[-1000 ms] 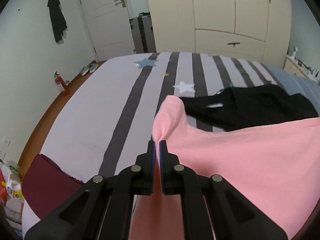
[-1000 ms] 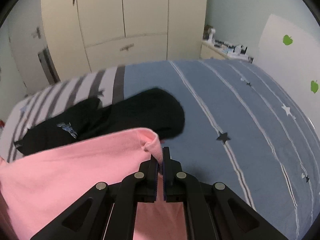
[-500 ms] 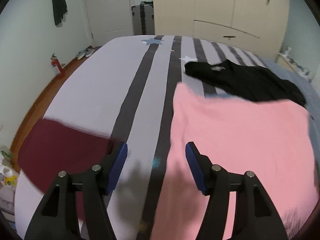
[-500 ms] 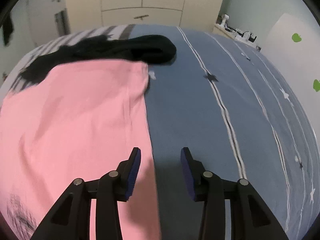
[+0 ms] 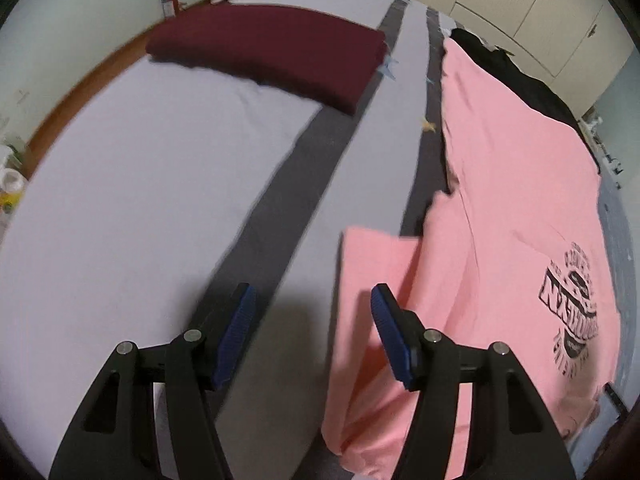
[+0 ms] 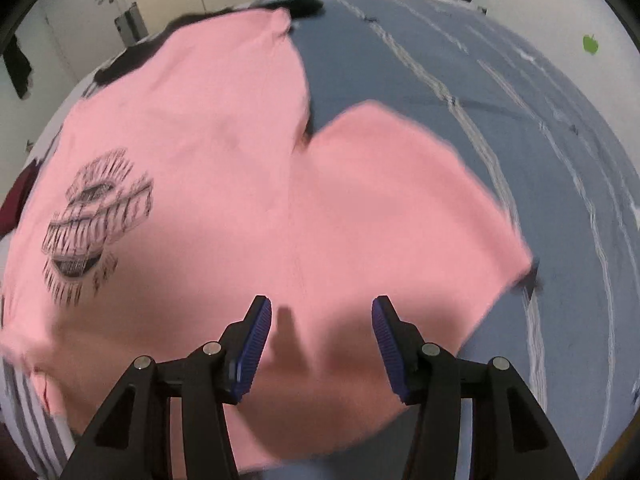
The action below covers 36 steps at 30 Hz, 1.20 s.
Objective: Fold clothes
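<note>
Hovering: both claws agape, empty, over pink T-shirt on bed.

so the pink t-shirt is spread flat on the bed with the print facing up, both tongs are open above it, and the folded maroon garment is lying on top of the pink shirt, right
Not quite. The folded maroon garment lies apart from the pink t-shirt, on the white part of the bed, with dark stripes between them; the left wrist view shows this. The rest holds: the shirt lies print up, and the left tongs and right tongs are both open.
</note>
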Each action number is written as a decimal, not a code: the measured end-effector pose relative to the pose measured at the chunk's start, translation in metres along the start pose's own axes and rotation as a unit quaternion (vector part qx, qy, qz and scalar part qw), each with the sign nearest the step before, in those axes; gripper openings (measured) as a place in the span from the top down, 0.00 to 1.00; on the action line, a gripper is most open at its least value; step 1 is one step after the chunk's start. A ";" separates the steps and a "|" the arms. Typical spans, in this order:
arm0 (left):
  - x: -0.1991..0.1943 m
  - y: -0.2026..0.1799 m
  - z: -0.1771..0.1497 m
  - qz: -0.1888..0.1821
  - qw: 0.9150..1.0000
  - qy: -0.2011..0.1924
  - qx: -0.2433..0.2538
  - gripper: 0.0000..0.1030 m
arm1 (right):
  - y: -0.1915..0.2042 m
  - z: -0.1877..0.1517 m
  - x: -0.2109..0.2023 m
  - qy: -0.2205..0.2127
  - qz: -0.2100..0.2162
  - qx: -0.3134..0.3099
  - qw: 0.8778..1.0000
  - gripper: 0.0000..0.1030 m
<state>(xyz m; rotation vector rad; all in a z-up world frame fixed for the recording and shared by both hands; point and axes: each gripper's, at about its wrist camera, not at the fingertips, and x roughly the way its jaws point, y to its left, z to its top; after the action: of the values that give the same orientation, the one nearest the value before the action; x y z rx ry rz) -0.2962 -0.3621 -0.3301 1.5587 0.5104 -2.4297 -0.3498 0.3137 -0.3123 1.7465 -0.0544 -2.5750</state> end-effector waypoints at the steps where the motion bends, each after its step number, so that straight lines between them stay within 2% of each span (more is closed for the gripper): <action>1: 0.004 -0.005 0.000 0.000 1.000 -0.001 0.013 0.44 | 0.003 -0.006 0.000 0.002 0.001 -0.002 1.000 0.53; 3: 0.018 -0.014 0.000 0.008 0.999 0.006 0.042 0.45 | 0.010 -0.015 -0.001 0.000 -0.001 -0.010 1.000 0.53; 4: 0.022 -0.016 -0.001 0.015 0.998 0.009 0.056 0.51 | 0.013 -0.017 0.000 -0.002 -0.001 -0.011 1.000 0.53; 6: 0.019 -0.021 0.000 0.010 0.997 -0.002 0.081 0.80 | 0.016 -0.018 0.001 -0.007 0.000 -0.007 1.000 0.53; 7: 0.017 -0.024 0.001 0.007 0.996 -0.009 0.093 0.99 | 0.017 -0.017 0.001 -0.009 -0.001 -0.007 1.000 0.53; 10: 0.004 -0.019 0.003 0.004 0.995 -0.019 0.095 0.99 | 0.025 -0.014 0.002 -0.021 0.005 -0.007 1.000 0.53; 12: -0.009 -0.010 0.002 0.020 0.995 -0.034 0.090 0.99 | 0.029 -0.011 0.006 -0.021 0.010 -0.001 1.000 0.53; 15: -0.038 0.019 0.000 0.040 0.996 -0.059 0.050 0.99 | 0.035 -0.006 0.018 -0.016 0.010 0.013 1.000 0.53; 19: -0.060 0.062 -0.021 0.062 0.996 -0.066 0.016 0.99 | 0.034 -0.013 0.023 -0.012 0.000 0.016 1.000 0.53; 22: -0.057 0.071 -0.028 0.066 0.995 -0.066 0.020 0.99 | 0.033 -0.019 0.025 -0.011 -0.005 0.006 1.000 0.53; 24: -0.053 0.080 -0.028 0.060 0.996 -0.066 -0.002 0.95 | 0.033 -0.023 0.023 -0.011 -0.006 0.002 1.000 0.53; 25: -0.054 0.088 -0.028 0.061 0.996 -0.059 -0.030 0.89 | 0.032 -0.025 0.021 -0.011 -0.005 0.003 1.000 0.53; 26: -0.055 0.095 -0.029 0.062 0.995 -0.052 -0.059 0.78 | 0.030 -0.028 0.019 -0.010 -0.004 0.005 1.000 0.53; 28: -0.067 0.095 -0.037 0.048 0.994 -0.061 -0.082 0.65 | 0.027 -0.034 0.011 -0.010 0.001 0.009 1.000 0.53; 29: -0.074 0.094 -0.042 0.040 0.993 -0.066 -0.092 0.62 | 0.026 -0.038 0.007 -0.010 0.003 0.009 1.000 0.53; 30: -0.079 0.089 -0.047 0.033 0.993 -0.068 -0.087 0.61 | 0.026 -0.043 0.002 -0.010 0.008 0.008 1.000 0.53; 33: -0.090 0.062 -0.077 -0.025 0.996 -0.044 -0.073 0.58 | 0.031 -0.059 -0.010 -0.003 0.033 0.005 0.999 0.53; 36: -0.087 0.022 -0.121 -0.096 0.993 0.001 -0.067 0.55 | 0.043 -0.079 -0.021 0.008 0.063 0.000 0.998 0.53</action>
<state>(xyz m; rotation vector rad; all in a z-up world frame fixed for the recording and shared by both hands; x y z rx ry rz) -0.1508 -0.3350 -0.3007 1.5204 0.8401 -2.4715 -0.2687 0.2708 -0.3194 1.7039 -0.1592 -2.4737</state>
